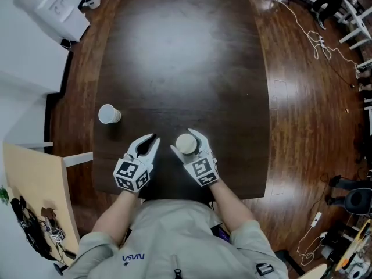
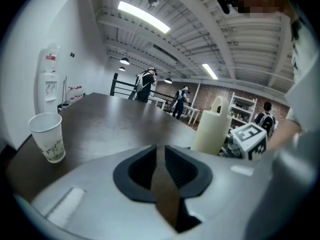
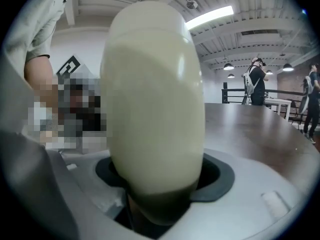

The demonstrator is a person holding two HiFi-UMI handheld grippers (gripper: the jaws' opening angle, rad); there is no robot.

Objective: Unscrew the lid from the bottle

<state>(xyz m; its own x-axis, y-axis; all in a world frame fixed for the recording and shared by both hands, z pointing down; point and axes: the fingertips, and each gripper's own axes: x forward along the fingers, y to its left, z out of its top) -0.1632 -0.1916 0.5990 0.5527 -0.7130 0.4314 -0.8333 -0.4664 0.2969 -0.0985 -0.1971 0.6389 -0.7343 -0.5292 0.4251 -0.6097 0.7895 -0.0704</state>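
**Progress.** The cup [image 1: 108,114] stands on the table [image 1: 186,57], well apart to the left, and plays no part in the task.

The left gripper [image 1: 153,139] is just left of the bottle [image 2: 210,131] and clear of it. Its jaws are all but closed, leaving only a thin slit that shows the table, and it holds nothing.

The bottle stands upright near the table's front edge, between the jaws of the right gripper [image 1: 185,140]. These jaws are spread wide. The pads look to be seated against the bottle's sides, so it is judged held.

The lid [image 2: 218,104] appears to be still on the bottle, and no loose lid lies anywhere on the table. Unscrewing is judged not yet begun: the body is secured, but nothing is on the lid. Gripping the lid, turning it and lifting it off all remain to be done.

**Writing.**
- The dispenser [image 1: 49,7] at far left has a red label, too small to read.
- The cup has a faint greenish print that is illegible.
- The person's shirt [image 1: 174,231] has small white lettering, upside down in the head view, which appears to read NASA.
- The marker cubes [image 1: 132,175] show black-and-white squares only.
- The bottle shows no label.
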